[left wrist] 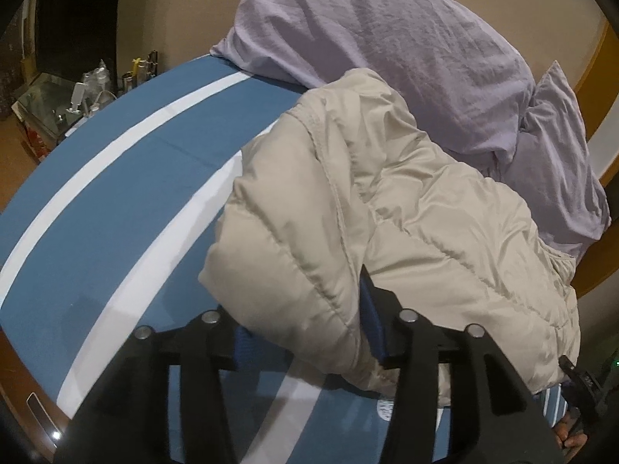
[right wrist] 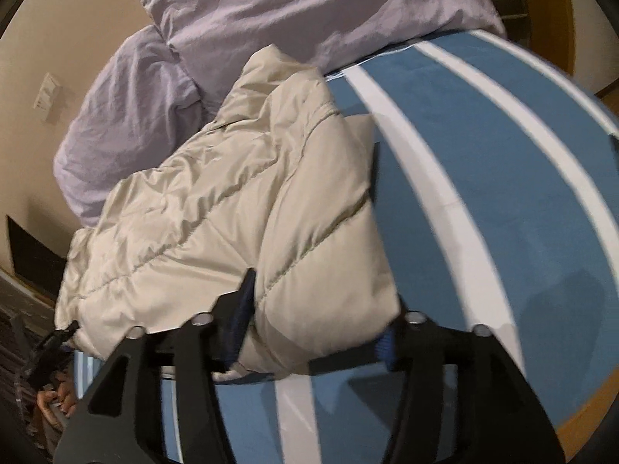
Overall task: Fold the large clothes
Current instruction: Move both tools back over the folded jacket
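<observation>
Cream puffer jacket point(left wrist: 387, 212) on bed point(left wrist: 116, 212): light, soft, slippery; grip quilted hem at 6 o'clock; left tool point(left wrist: 305, 332) and right tool point(right wrist: 313, 332) stand wide astride it, pads not pressing

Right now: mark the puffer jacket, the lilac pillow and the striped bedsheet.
puffer jacket point(left wrist: 406, 208), left wrist view, quilted middle.
lilac pillow point(left wrist: 367, 31), left wrist view, wrinkled face.
striped bedsheet point(right wrist: 503, 162), right wrist view, blue stripe.

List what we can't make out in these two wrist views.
- Left wrist: the left gripper has its fingertips buried under the beige puffer jacket, so grip is unclear.
- Right wrist: same for the right gripper.
- Left wrist: clutter on the side table is too small.
- Both: the jacket's near hem is hidden by gripper frames.
</observation>
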Available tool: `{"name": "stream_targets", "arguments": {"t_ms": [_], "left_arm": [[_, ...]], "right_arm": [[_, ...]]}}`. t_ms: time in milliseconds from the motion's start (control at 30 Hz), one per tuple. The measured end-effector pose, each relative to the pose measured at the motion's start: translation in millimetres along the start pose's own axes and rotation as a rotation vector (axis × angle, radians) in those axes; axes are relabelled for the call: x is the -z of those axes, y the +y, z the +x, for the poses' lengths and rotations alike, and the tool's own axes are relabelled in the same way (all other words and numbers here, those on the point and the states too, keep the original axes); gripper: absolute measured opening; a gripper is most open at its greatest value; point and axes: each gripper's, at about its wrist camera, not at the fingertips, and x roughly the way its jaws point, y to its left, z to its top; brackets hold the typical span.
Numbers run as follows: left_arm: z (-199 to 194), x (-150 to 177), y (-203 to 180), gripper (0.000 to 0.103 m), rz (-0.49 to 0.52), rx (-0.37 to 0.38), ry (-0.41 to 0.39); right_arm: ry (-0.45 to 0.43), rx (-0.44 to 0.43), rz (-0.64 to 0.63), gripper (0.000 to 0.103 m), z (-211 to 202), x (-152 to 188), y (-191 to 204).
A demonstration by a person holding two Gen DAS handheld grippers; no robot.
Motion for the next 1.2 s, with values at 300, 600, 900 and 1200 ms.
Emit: {"name": "stream_targets", "arguments": {"t_ms": [300, 600, 900, 1200], "left_arm": [[0, 2, -4, 0.087, 0.029, -0.072, -0.025], [10, 0, -2, 0.094, -0.002, -0.063, -0.013], [18, -4, -2, 0.094, -0.048, -0.024, 0.003], [25, -5, -6, 0.094, -0.062, -0.008, 0.006]], "right_arm": [[-0.127, 0.167, -0.123, 0.073, -23, -14, 25], [-0.113, 0.137, -0.291, 0.077, -5, -10, 89], [-0.044, 0.092, -0.420, 0.080, 29, 13, 144], [-0.052, 0.101, -0.441, 0.081, 37, 21, 157]]}}
